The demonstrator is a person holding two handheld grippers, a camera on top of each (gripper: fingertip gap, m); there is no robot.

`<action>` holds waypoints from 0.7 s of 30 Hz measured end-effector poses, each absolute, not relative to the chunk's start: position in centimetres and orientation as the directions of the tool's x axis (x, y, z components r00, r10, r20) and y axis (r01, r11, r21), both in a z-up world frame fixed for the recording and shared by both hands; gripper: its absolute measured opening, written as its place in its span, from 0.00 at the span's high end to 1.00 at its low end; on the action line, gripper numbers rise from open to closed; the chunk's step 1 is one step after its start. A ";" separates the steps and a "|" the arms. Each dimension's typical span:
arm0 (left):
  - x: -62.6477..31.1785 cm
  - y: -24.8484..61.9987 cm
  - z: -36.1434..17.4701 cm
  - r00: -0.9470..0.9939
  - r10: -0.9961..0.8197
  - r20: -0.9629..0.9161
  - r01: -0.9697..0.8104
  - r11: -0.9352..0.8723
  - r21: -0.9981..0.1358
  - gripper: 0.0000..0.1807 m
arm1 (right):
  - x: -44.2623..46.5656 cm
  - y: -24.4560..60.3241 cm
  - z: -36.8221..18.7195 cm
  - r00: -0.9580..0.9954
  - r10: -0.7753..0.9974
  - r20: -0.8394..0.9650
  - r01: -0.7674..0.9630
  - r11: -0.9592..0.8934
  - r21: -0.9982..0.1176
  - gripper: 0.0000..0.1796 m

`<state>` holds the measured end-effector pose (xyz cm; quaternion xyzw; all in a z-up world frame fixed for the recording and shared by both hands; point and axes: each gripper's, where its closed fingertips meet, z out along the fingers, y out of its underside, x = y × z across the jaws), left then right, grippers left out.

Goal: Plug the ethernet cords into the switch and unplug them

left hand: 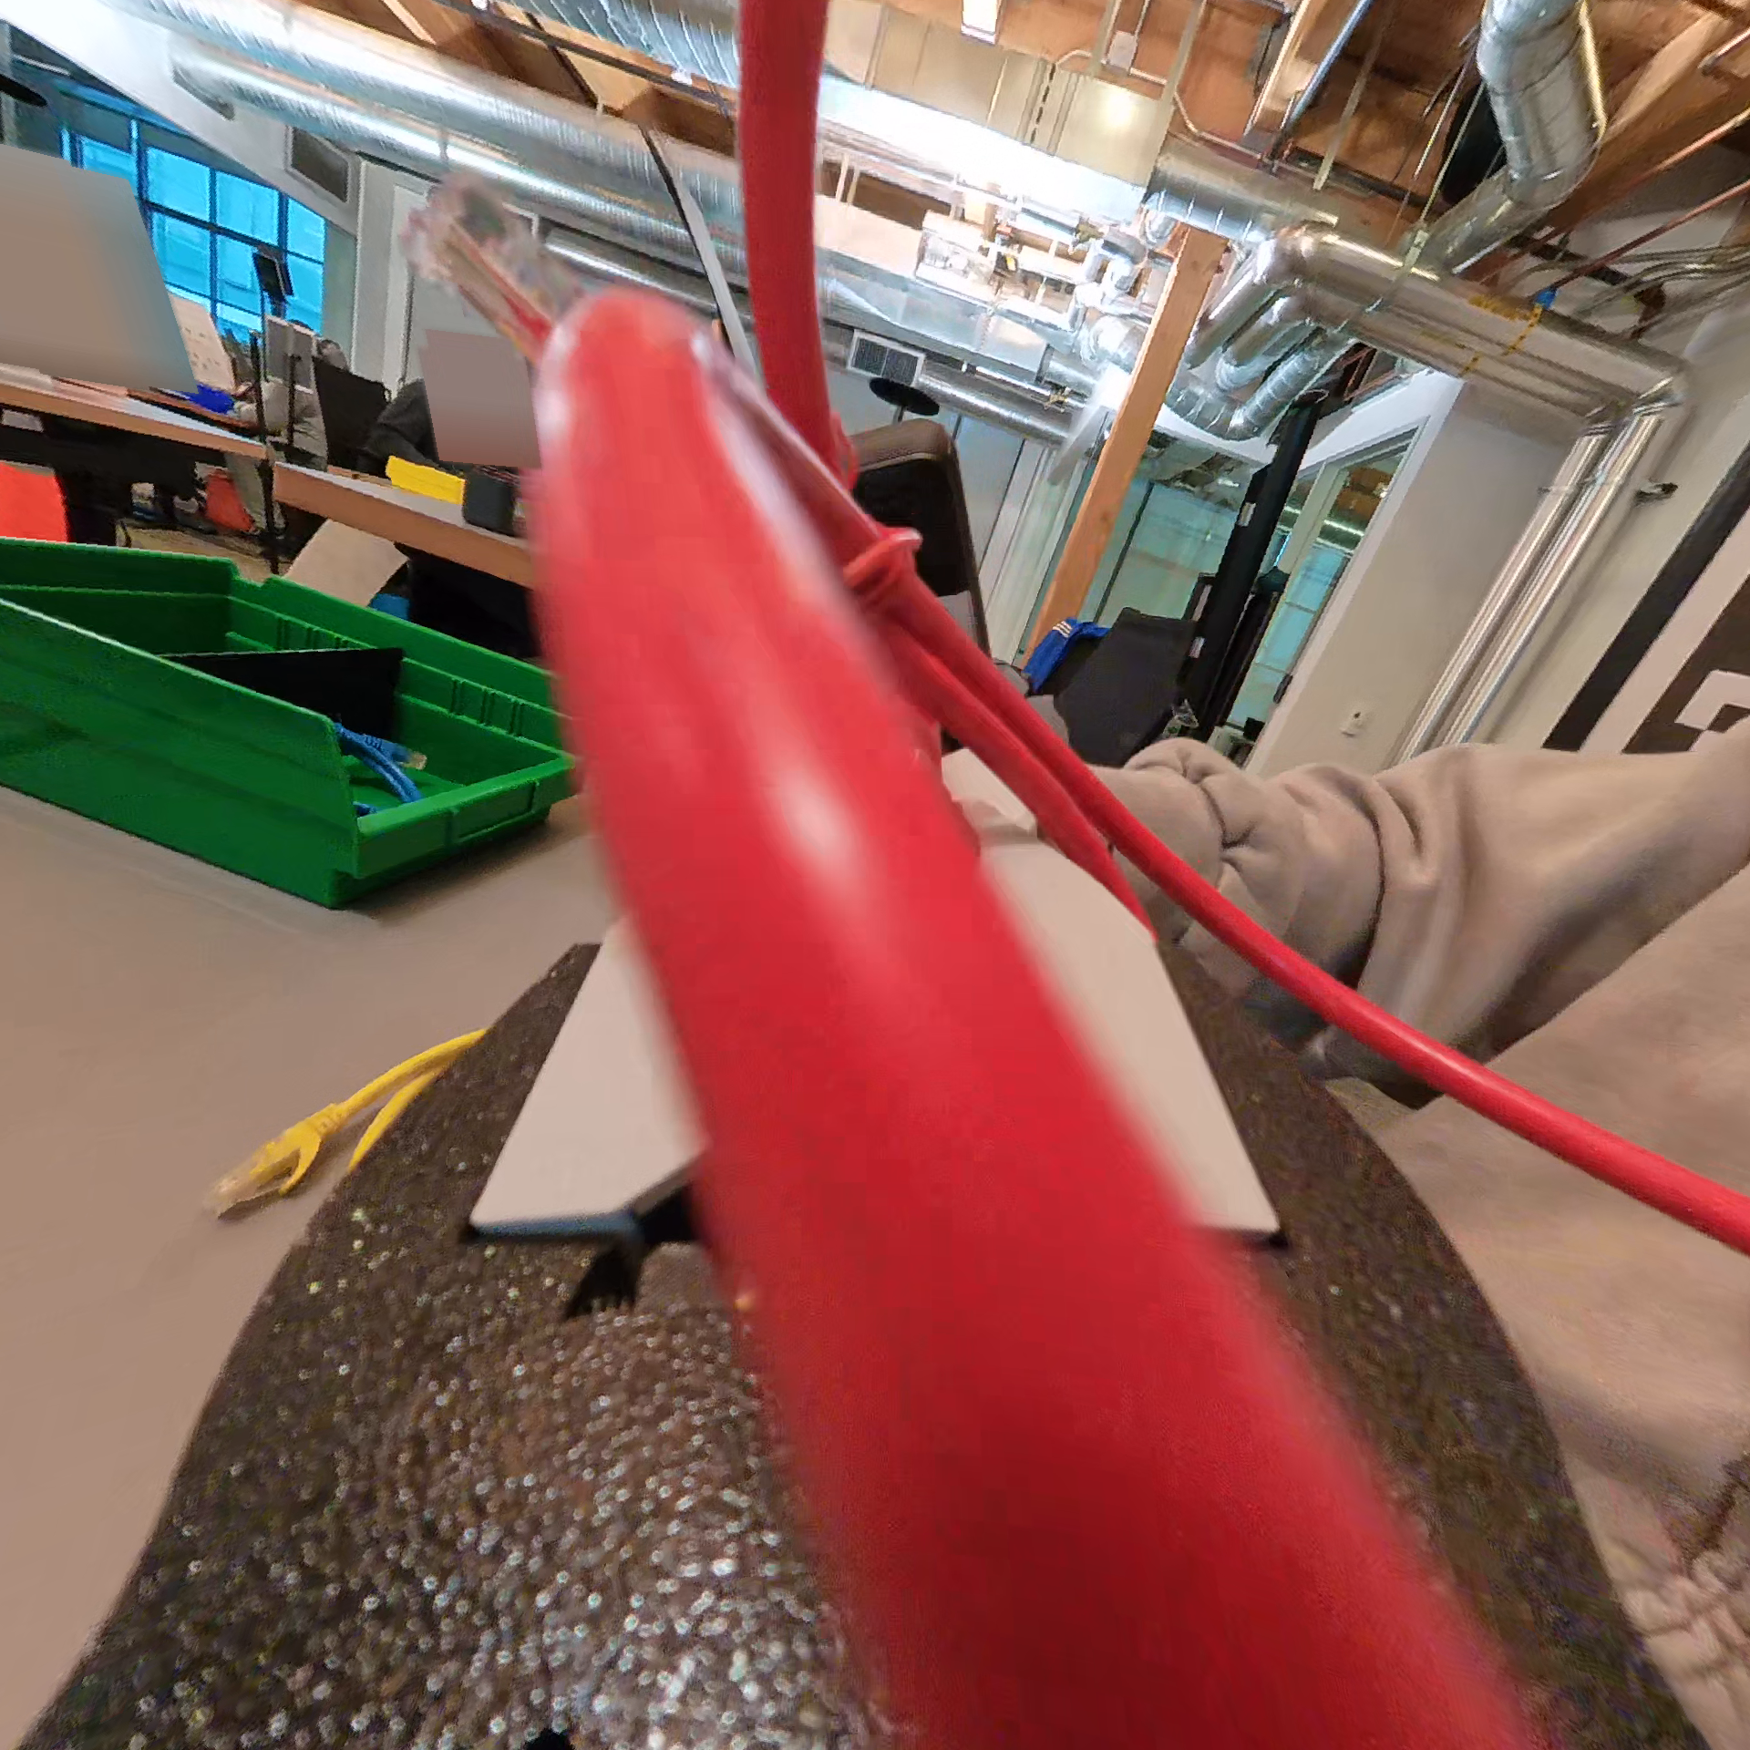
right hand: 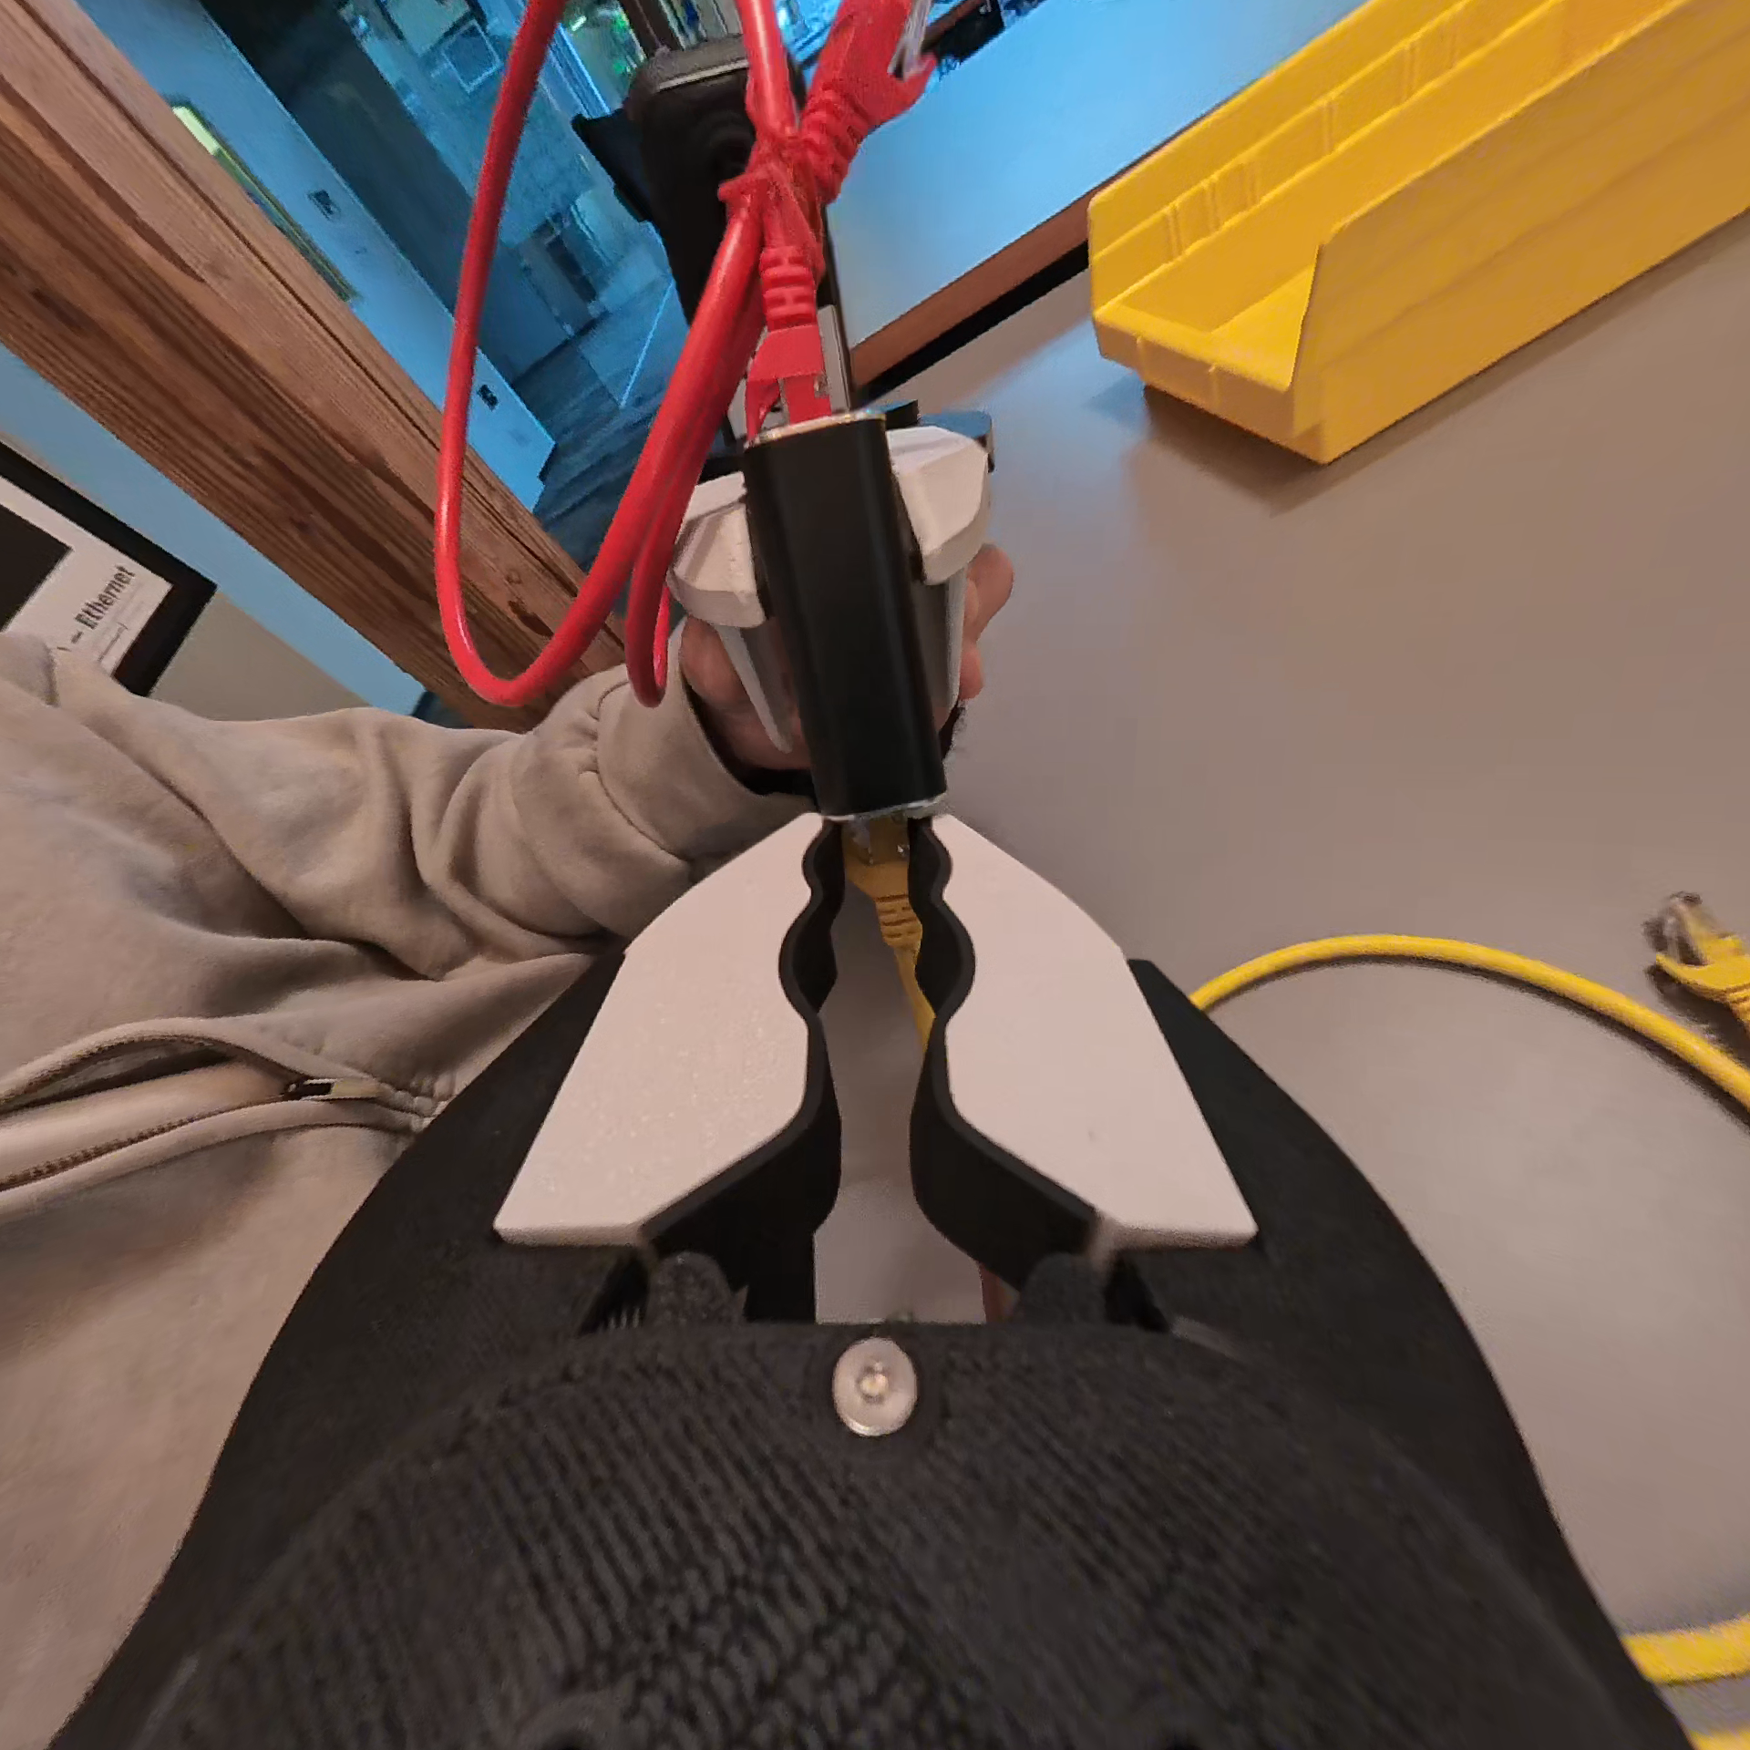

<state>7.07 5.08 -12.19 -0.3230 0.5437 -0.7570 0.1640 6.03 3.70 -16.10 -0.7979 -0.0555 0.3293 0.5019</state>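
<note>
Right gripper [right hand: 876, 909] fingers are clamping the yellow ethernet plug [right hand: 888, 890], seated at the black switch's [right hand: 843, 616] 6 o'clock end. Switch axis is running 12-to-6; left gripper [right hand: 833, 530] is clamping it crosswise.

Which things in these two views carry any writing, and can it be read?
Framed sign, left edge of right wrist view: printed line, legible, not copied here.
Yellow tags overhead, left wrist view: too small to read.
Black switch, yellow cord: no writing visible.
</note>
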 end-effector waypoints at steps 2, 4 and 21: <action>7.2 5.2 -12.7 -0.730 -0.604 0.321 -0.111 -0.359 -0.927 0.86 | 6.2 3.8 -16.6 0.771 0.412 -0.485 -0.250 -0.505 -0.826 0.92; 7.4 5.4 -13.0 -0.730 -0.597 0.333 -0.114 -0.375 -0.920 0.86 | 6.5 3.9 -16.9 0.779 0.406 -0.479 -0.234 -0.520 -0.821 0.92; 8.2 5.9 -13.9 -0.699 -0.599 0.391 -0.118 -0.443 -0.889 0.86 | 7.6 4.0 -17.6 0.764 0.364 -0.533 -0.222 -0.627 -0.747 0.92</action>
